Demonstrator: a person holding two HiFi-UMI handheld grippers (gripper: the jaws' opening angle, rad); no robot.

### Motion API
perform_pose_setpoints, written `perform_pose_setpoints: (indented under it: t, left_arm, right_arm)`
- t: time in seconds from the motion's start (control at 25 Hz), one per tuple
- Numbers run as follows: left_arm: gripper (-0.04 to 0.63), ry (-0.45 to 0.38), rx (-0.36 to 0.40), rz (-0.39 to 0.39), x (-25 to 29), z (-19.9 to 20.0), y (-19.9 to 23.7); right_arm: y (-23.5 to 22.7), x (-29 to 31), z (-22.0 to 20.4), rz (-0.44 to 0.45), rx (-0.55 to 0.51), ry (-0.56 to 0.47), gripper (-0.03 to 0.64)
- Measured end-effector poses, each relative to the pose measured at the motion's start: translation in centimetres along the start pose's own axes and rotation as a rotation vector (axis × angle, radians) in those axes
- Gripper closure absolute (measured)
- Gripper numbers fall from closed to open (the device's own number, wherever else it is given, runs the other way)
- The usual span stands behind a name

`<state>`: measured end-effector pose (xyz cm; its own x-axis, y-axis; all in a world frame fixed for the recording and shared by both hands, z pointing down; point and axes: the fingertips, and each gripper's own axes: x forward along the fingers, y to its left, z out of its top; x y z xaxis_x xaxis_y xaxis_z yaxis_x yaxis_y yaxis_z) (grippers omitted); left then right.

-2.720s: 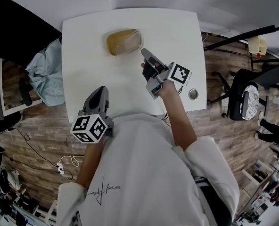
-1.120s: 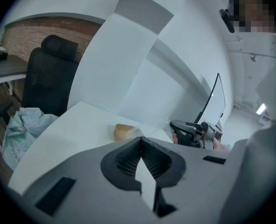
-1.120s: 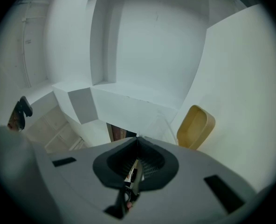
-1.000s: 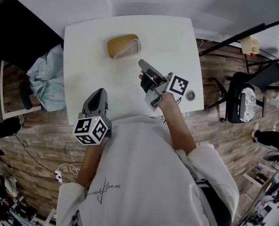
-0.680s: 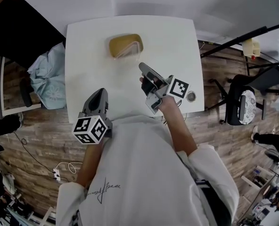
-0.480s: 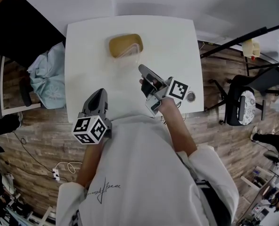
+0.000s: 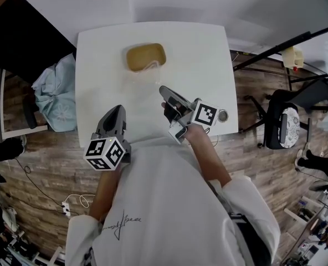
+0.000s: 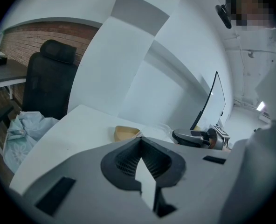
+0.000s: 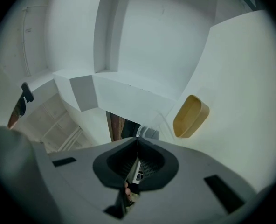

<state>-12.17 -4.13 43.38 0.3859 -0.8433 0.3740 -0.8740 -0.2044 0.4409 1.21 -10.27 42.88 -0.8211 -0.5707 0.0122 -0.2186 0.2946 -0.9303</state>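
A tan tray (image 7: 146, 57) lies open at the far middle of the white table (image 7: 197, 49); it also shows in the left gripper view (image 8: 125, 133) and the right gripper view (image 9: 190, 116). A thin clear plastic sheet (image 7: 153, 76) trails from the tray's near right corner to my right gripper (image 7: 162, 89). That gripper's jaws are closed on the sheet's edge (image 9: 149, 133), a short way nearer than the tray. My left gripper (image 7: 118, 108) hovers at the table's near edge, shut and holding nothing (image 8: 140, 139).
A pale blue cloth (image 7: 56, 93) lies on a dark chair left of the table. A small round metal fitting (image 7: 223, 115) sits at the table's near right corner. A black office chair (image 7: 286, 121) and a black stand pole (image 7: 275, 46) are to the right.
My right gripper has drawn back from the tray toward the near edge, pulling the clear sheet off it; the tray now lies uncovered. The left gripper has stayed put.
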Motion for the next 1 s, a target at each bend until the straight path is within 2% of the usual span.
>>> perform_pose_setpoints:
  t: [0.44,0.72,1.0]
  left_arm:
    - [0.588,0.004,-0.009,-0.003,-0.1,-0.4,0.1]
    - [0.588,0.013,-0.008,-0.009,-0.1,-0.5,0.2]
    - [0.588,0.025,-0.014,-0.007,0.0,-0.8,0.3]
  right_arm:
    - [0.0,-1.3,-1.5,-0.01,-0.006,0.009,0.604]
    - [0.5,-1.9,-1.7,-0.046,-0.066,0.001,0.606]
    - [0.8,-1.9,-1.8,-0.033,-0.063,0.008,0.606]
